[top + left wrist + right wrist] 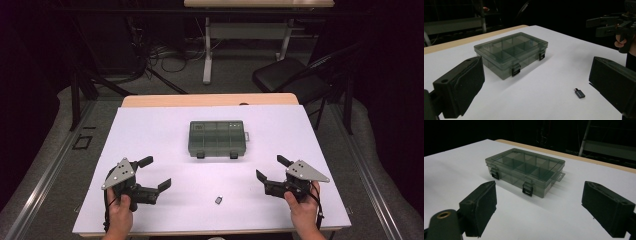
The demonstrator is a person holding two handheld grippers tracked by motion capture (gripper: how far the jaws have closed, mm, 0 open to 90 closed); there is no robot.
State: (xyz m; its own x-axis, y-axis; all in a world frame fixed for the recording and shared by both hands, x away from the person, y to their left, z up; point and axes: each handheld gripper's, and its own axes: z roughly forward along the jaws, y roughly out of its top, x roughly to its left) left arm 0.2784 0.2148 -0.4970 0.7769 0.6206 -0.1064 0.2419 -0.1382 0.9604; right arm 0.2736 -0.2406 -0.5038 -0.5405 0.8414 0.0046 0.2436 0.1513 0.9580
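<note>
A smoky-grey plastic compartment box lies shut in the middle of the white table cover, its two black latches facing me. A small dark adapter lies near the front edge, between the hands. My left gripper hovers at the front left, jaws wide apart with nothing between them; its own view looks at the box and the adapter. My right gripper is held at the front right, also open and holding nothing, facing the box. It appears far off in the left gripper view as the right gripper.
The white cover lies on a wooden table whose far edge shows beyond it. A black chair and a desk frame stand on the floor behind. Cables lie on the floor at the back.
</note>
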